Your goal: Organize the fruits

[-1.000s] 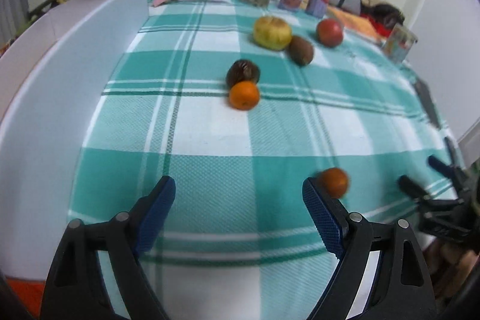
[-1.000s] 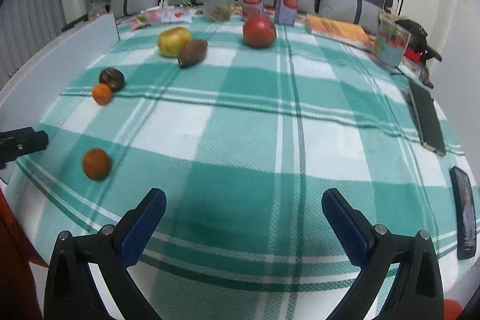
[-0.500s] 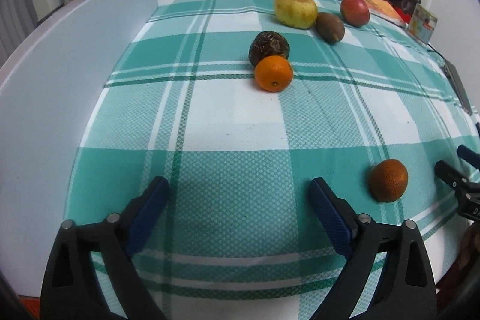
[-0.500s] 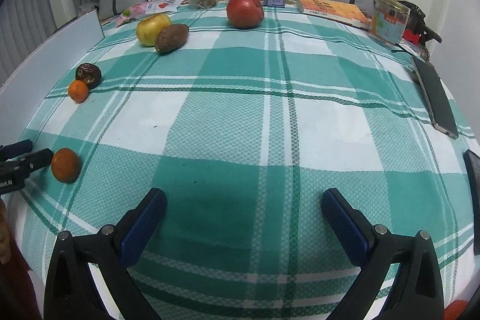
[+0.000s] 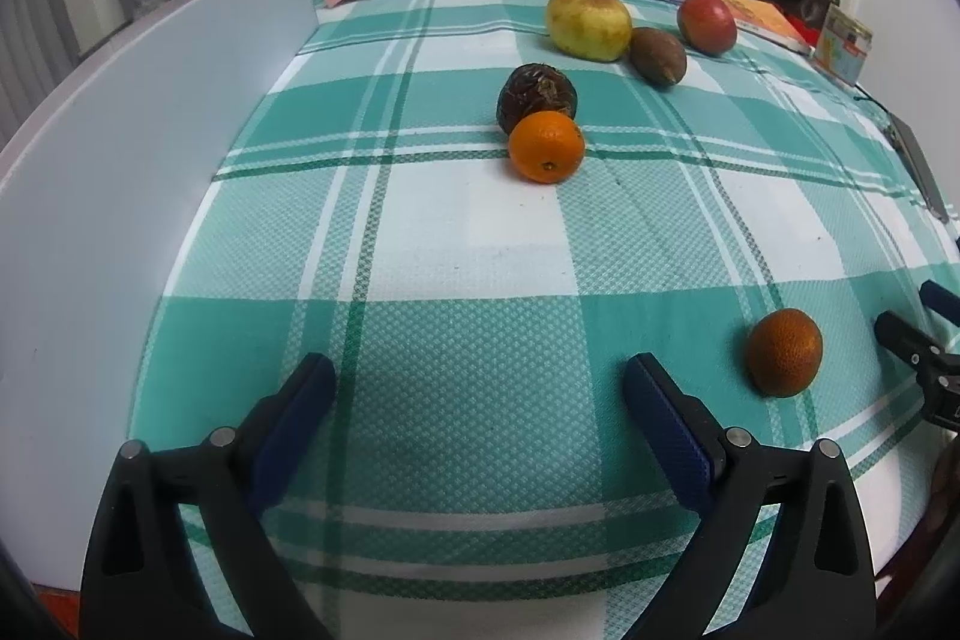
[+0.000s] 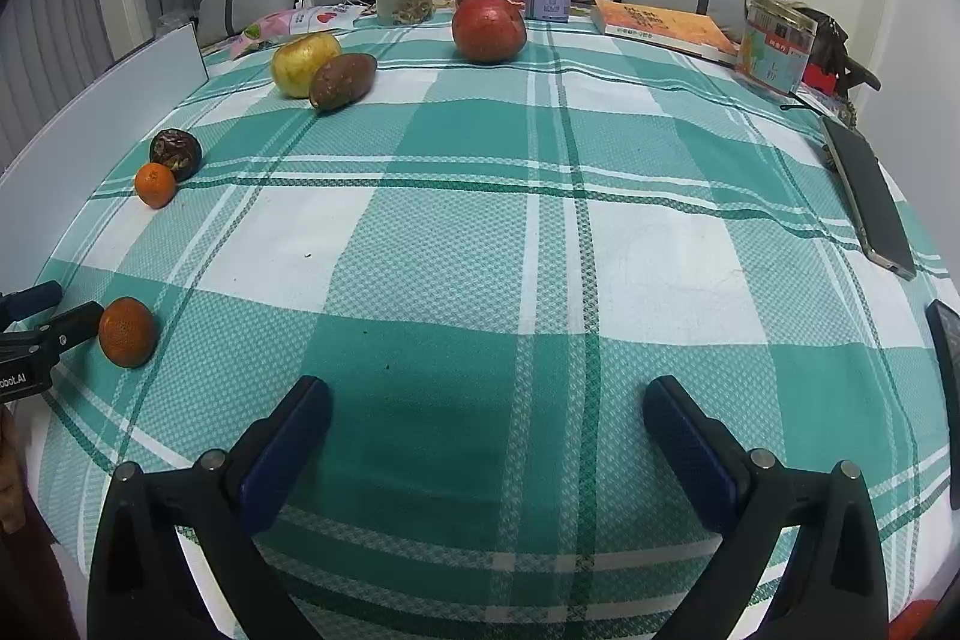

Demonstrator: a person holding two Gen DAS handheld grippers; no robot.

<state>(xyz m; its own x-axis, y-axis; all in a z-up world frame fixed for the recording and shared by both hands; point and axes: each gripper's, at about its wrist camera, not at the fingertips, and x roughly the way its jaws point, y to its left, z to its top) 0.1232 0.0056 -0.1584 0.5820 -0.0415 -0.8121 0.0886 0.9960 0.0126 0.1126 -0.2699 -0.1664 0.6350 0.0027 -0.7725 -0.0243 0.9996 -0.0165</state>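
Both grippers hang over the checked cloth, and neither holds a fruit.

The left gripper has just been opening and stands spread, nothing between its fingers; the dark orange lies just right of it. The right gripper is spread too. The bright orange touches the brown fruit farther back.

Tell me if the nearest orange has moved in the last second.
No. The orange sits in the same green square of the cloth, left of the stripe.
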